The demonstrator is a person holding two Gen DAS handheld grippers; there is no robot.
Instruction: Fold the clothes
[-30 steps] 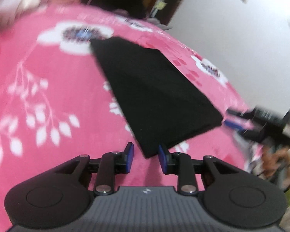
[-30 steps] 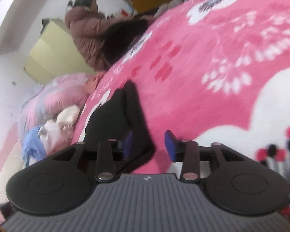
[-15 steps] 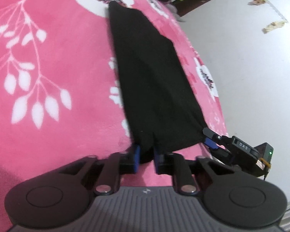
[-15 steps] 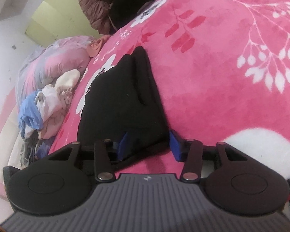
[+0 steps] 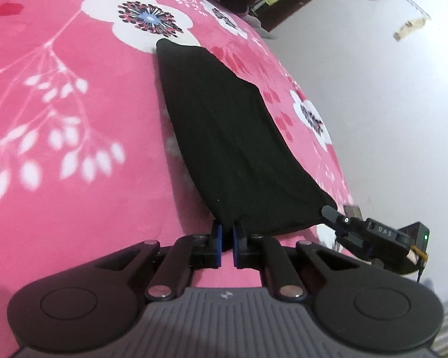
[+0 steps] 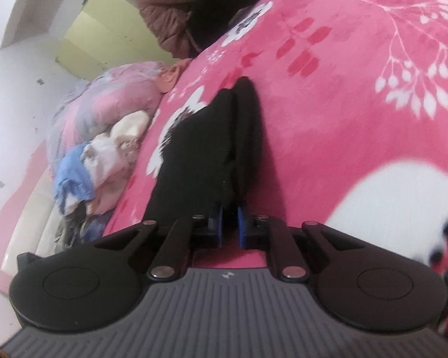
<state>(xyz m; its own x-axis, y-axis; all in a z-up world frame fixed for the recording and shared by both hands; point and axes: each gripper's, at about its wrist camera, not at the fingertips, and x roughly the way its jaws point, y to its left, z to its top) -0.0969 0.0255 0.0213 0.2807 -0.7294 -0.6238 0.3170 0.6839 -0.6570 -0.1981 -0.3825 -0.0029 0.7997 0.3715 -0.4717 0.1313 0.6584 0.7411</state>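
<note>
While both grippers (image 5: 227,229) (image 6: 230,215) pinch black garment (image 5: 224,137) near edge, right closing.

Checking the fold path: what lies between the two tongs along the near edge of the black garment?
Only the black garment itself: its near hem spans from the left tongs to the right tongs, seen in the left wrist view. Nothing else lies there.

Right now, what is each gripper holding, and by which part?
Both hold the black garment by its near edge: left gripper at one corner; right gripper, jaws closing, at the other.
</note>
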